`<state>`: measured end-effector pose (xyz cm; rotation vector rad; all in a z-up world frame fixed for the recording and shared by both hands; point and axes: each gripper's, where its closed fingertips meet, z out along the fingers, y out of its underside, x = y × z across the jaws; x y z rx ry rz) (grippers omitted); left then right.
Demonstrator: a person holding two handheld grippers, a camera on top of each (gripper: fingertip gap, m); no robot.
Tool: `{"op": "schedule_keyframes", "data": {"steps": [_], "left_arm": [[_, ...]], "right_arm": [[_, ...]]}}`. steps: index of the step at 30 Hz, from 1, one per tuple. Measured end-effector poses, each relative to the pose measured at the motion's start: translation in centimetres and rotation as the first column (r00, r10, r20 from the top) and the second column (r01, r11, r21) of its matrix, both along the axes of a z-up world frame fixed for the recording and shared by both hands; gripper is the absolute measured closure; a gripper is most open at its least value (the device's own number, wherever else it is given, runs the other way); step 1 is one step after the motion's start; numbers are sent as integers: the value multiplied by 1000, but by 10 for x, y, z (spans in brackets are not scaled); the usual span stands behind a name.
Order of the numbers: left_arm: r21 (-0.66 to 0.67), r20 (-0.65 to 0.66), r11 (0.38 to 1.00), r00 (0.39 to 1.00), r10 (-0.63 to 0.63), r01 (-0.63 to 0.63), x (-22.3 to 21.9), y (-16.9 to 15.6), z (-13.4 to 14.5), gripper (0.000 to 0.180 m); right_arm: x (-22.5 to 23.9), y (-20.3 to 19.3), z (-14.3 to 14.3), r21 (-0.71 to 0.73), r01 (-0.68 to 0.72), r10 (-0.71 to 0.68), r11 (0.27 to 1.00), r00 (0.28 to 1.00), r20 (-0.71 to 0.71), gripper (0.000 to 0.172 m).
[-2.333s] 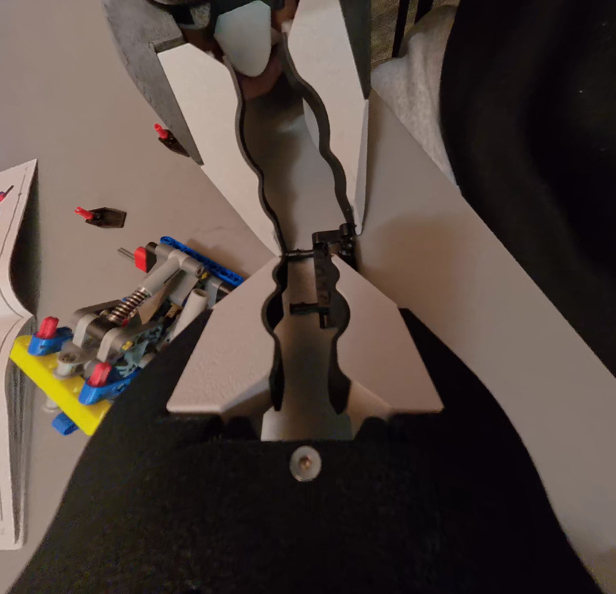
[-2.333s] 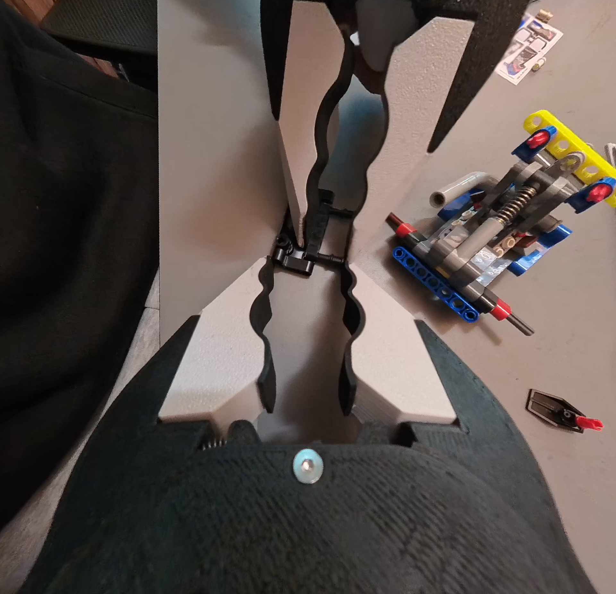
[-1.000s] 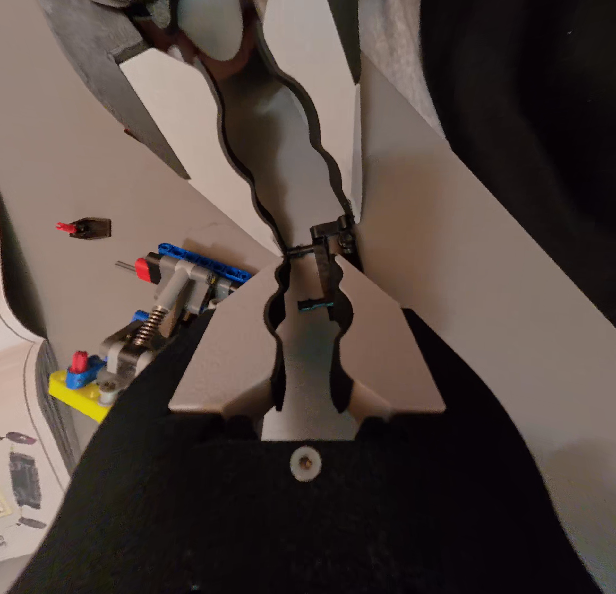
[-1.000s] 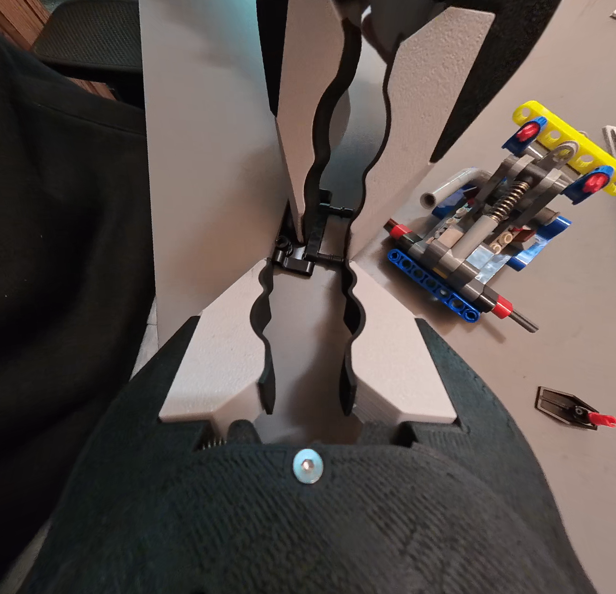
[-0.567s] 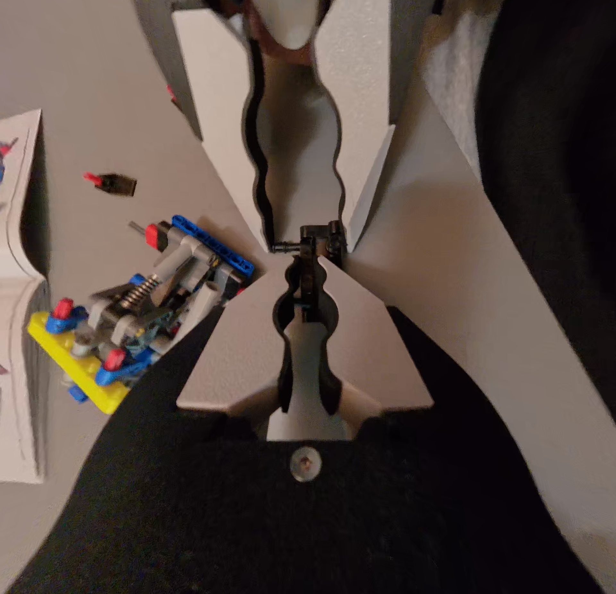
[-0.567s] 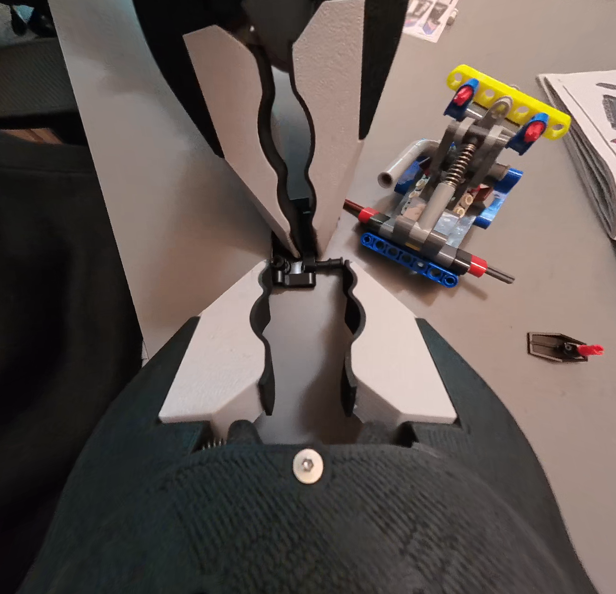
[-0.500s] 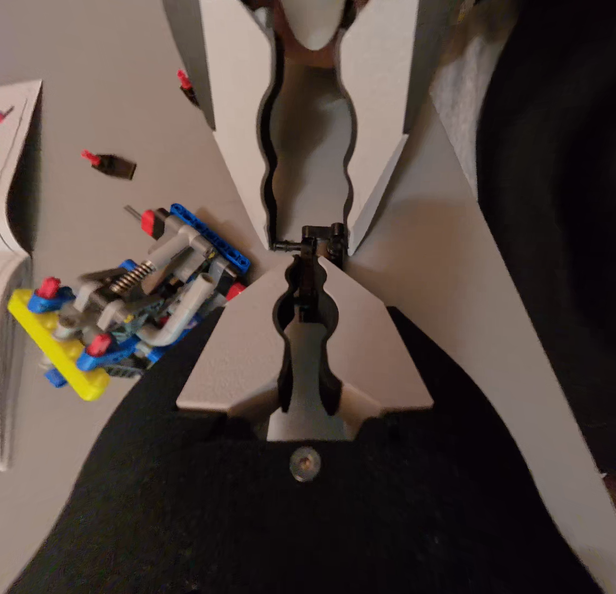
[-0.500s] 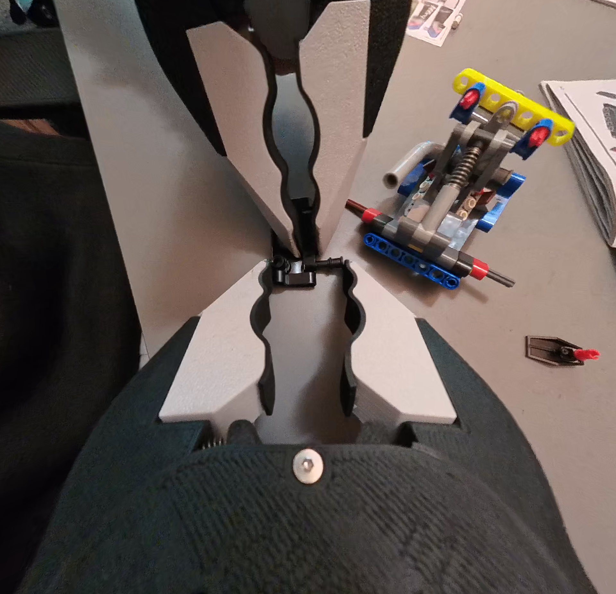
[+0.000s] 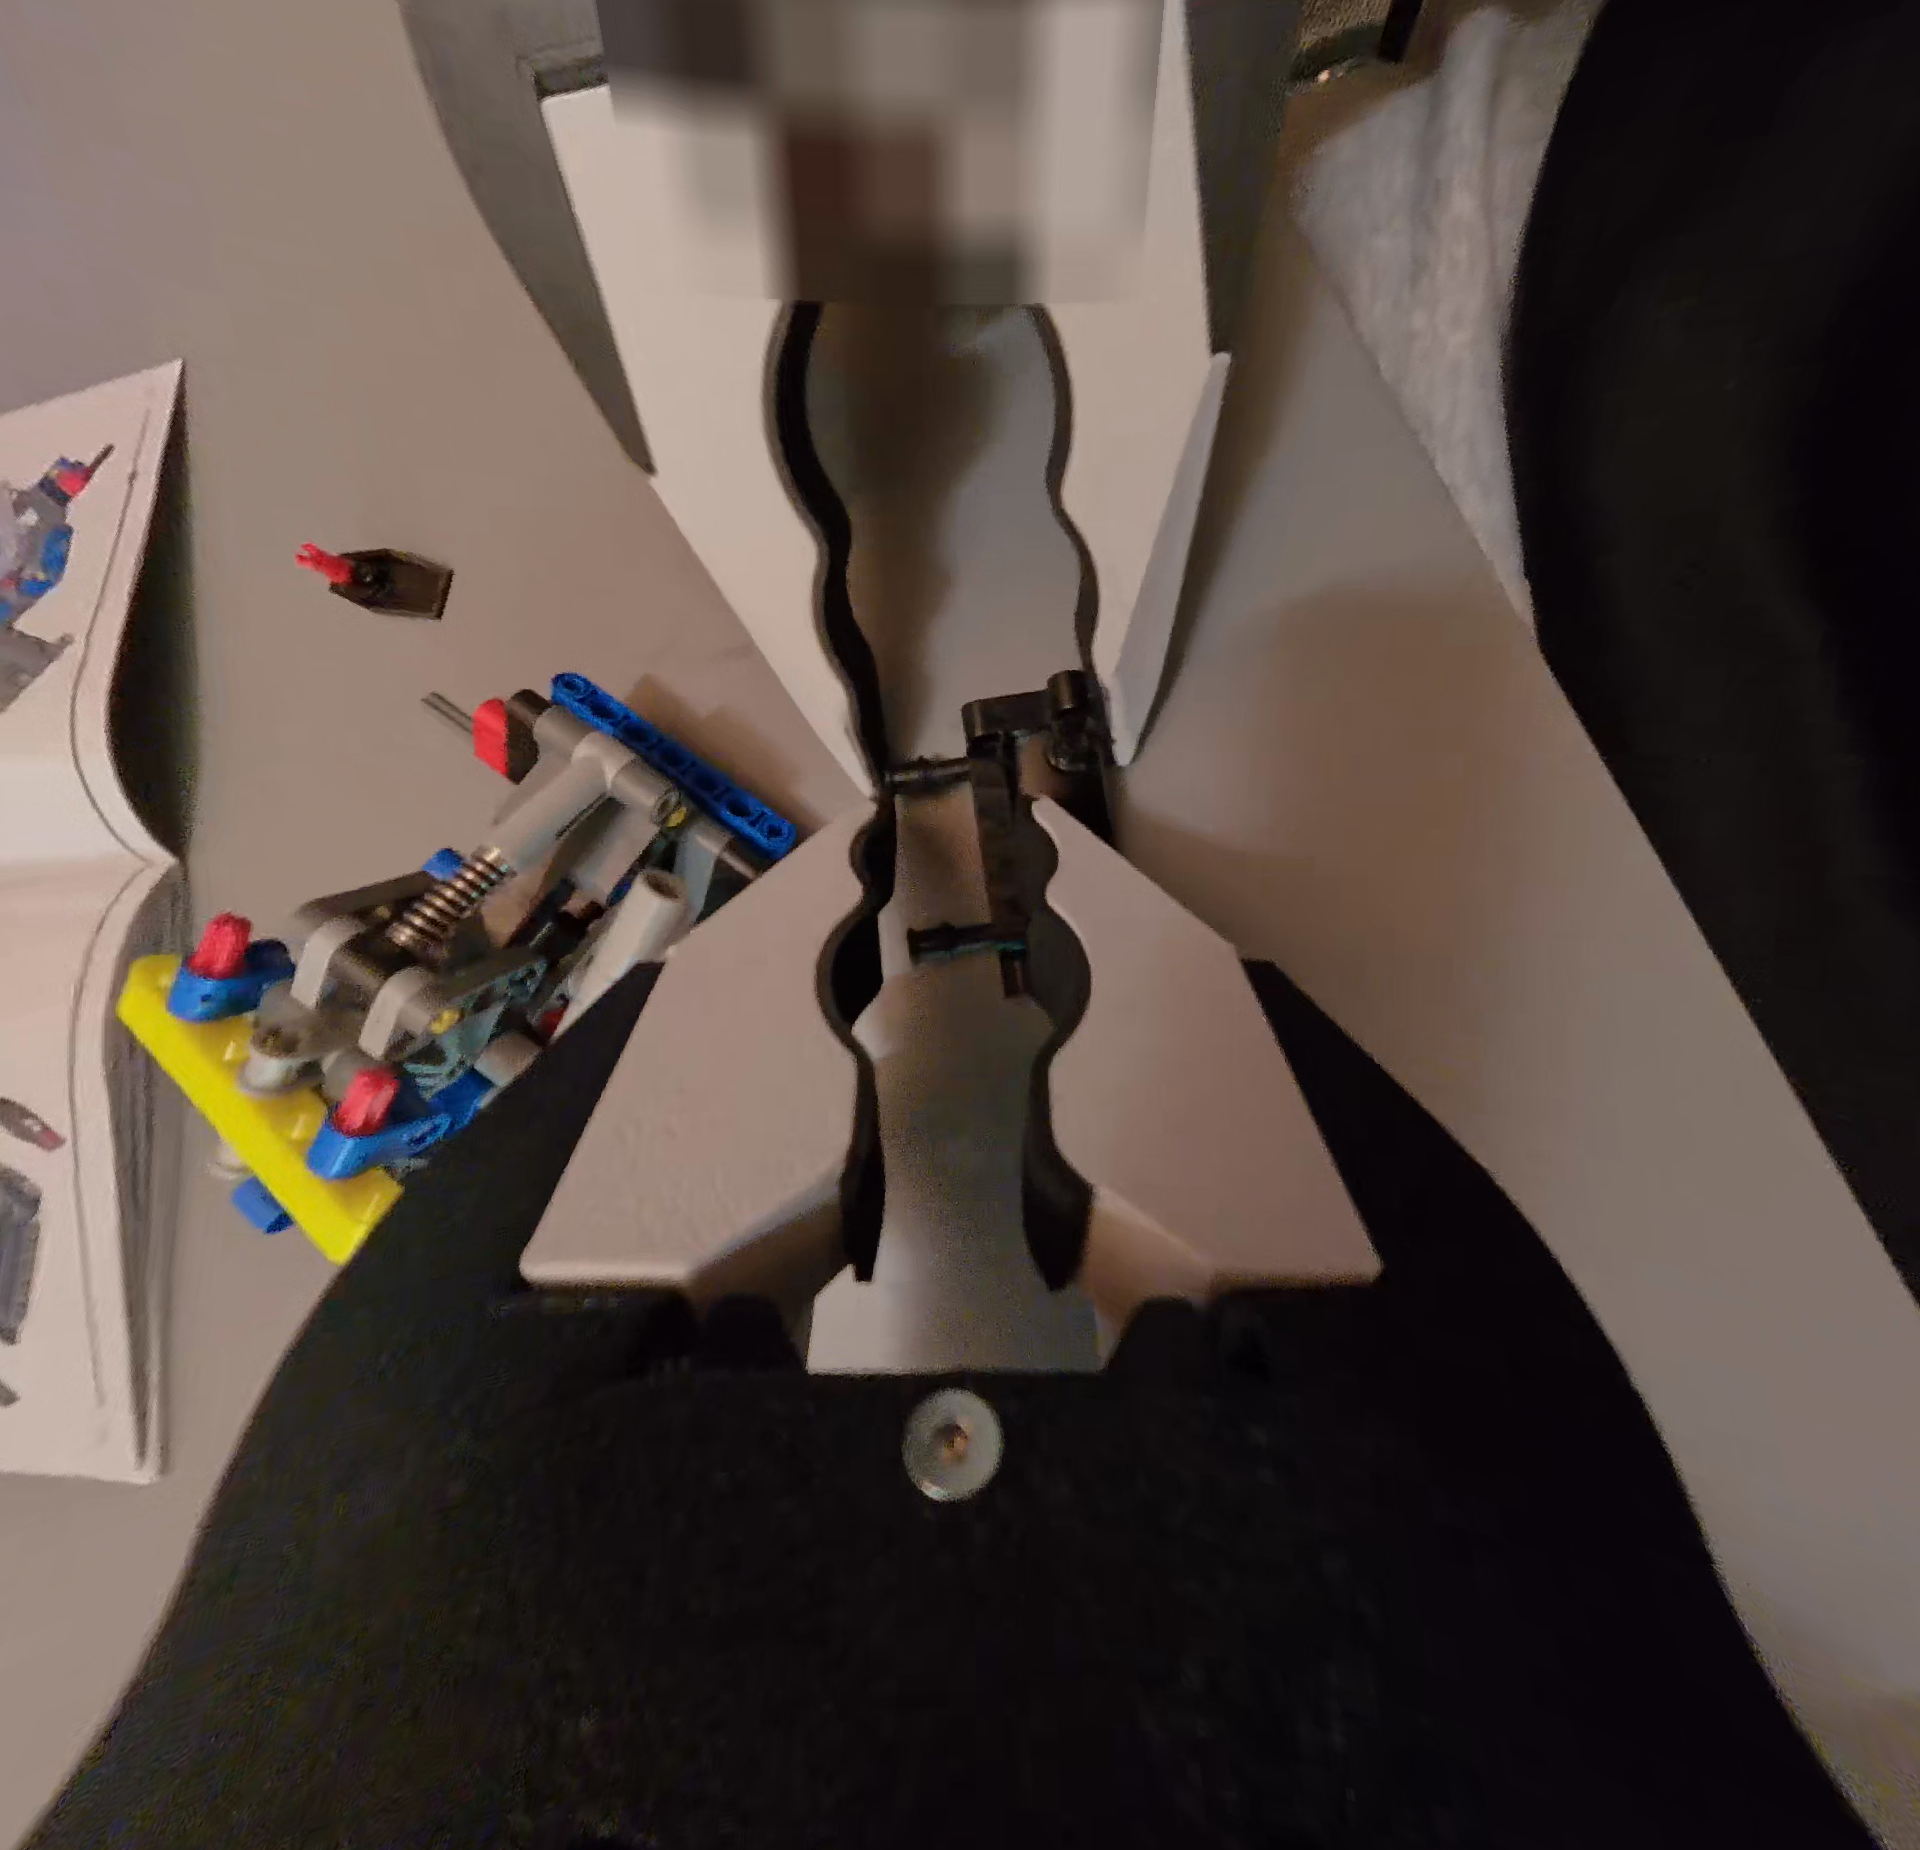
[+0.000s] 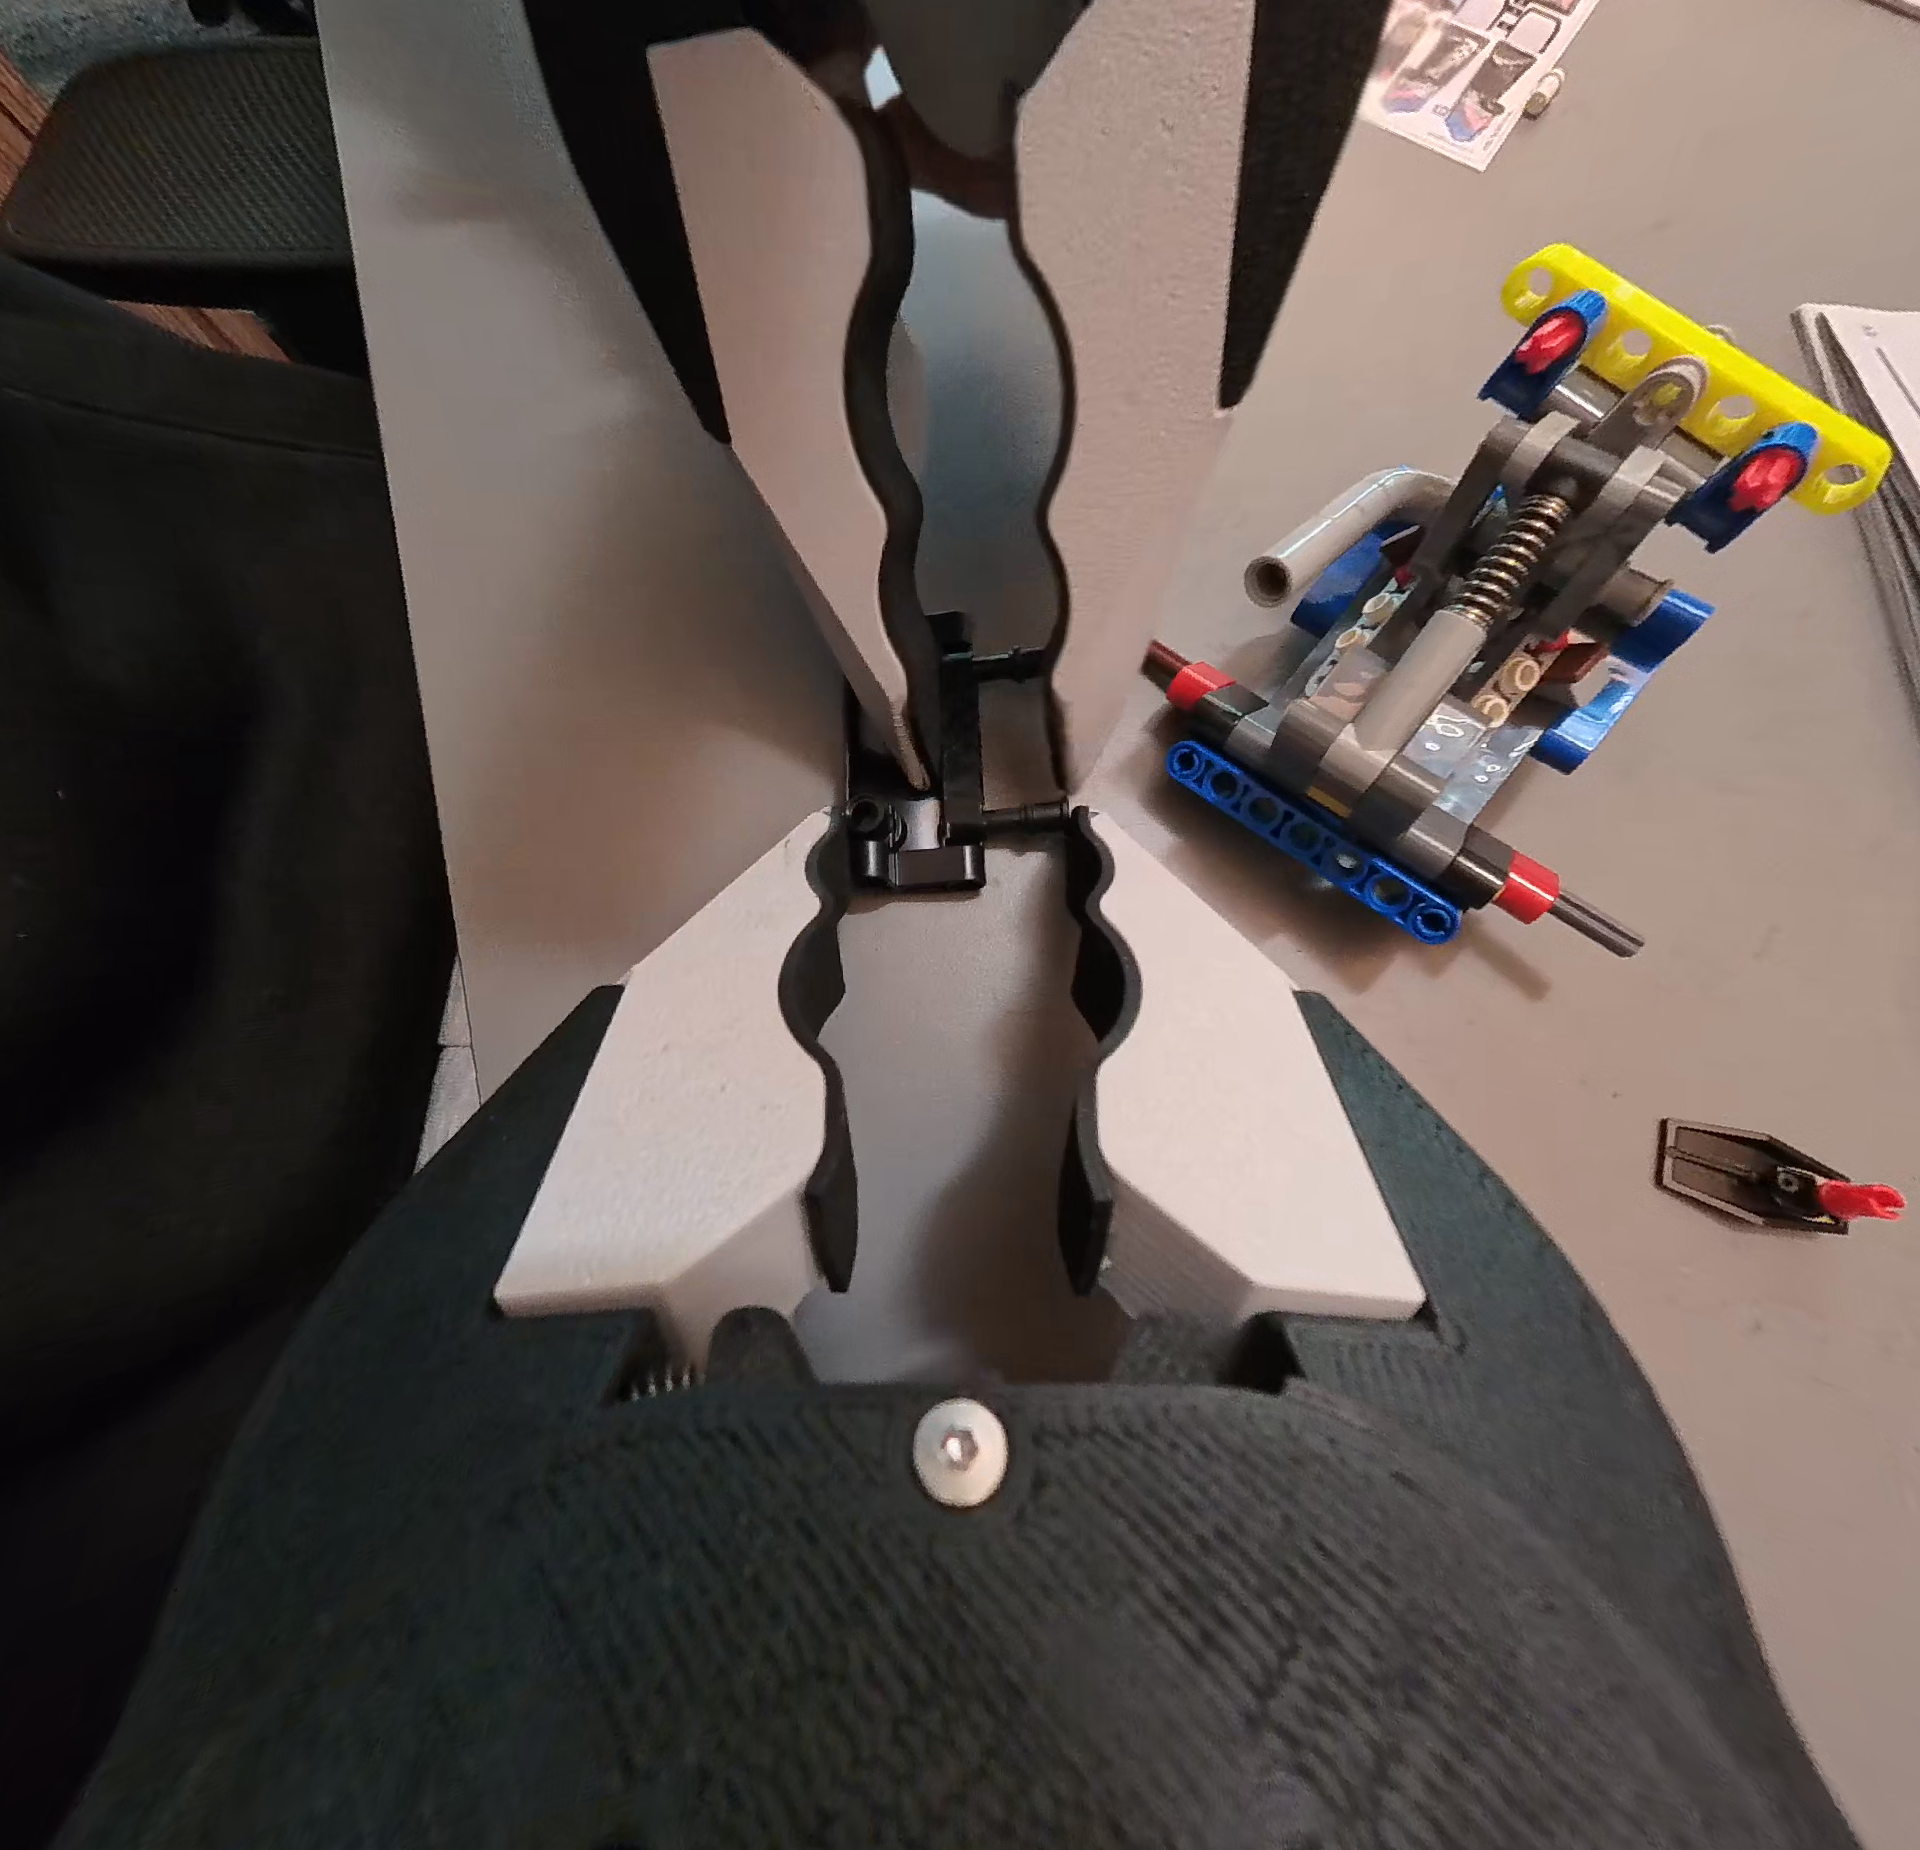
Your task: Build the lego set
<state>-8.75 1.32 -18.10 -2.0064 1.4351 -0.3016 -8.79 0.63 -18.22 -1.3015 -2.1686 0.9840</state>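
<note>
A: Left gripper (image 9: 966, 813)?
B: Narrow gap. A black toy-brick piece (image 9: 1003, 824) lies against its right finger; the pin end stops short of the left finger, so nothing clamped.

A: Right gripper (image 10: 961, 824)?
B: Medium gap, and it spans the same black piece (image 10: 925, 855): the block end sits at its left fingertip, the pin tip at the right one. Looks clamped across the width.

A: Where is that piece?
B: Above the near edge of the grey desk (image 10: 1558, 1021), between the two grippers, which meet tip to tip.

A: What is around?
B: A half-built toy-brick model (image 10: 1507, 637) with a yellow beam, blue beam, spring and red pins, on the desk right of the right gripper. A small black part with a red pin (image 10: 1766, 1177) nearer. An open booklet (image 9: 83, 865) beyond the model.
</note>
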Motion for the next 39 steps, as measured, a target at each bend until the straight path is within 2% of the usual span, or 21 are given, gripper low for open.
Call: {"op": "schedule_keyframes", "data": {"steps": [4,7,11,25,27,32,34,39], "left_arm": [[-57,65,998,998,7,-4,1,0,-1,161],[-12,67,1000,998,-22,23,3,2,0,161],[-27,89,1000,996,8,-5,2,4,0,161],[-12,50,999,998,31,-30,6,8,0,162],[-37,67,999,997,26,-24,11,3,-2,176],[38,12,998,999,43,-43,10,6,-1,172],[53,6,995,997,83,-83,7,11,1,158],[-15,56,998,996,67,-66,12,8,0,160]], "right_arm": [[0,0,0,0,0,0,1000,1000,0,132],[0,1,0,3,3,-3,1000,1000,-2,132],[-1,3,0,15,24,-24,1000,1000,-10,132],[3,7,0,16,74,-73,997,997,-11,132],[4,7,0,16,69,-69,998,998,-10,132],[6,9,0,-3,49,-49,999,999,0,132],[6,9,0,-9,30,-30,1000,1000,3,132],[9,6,0,-10,-30,30,1000,1000,5,132]]}}
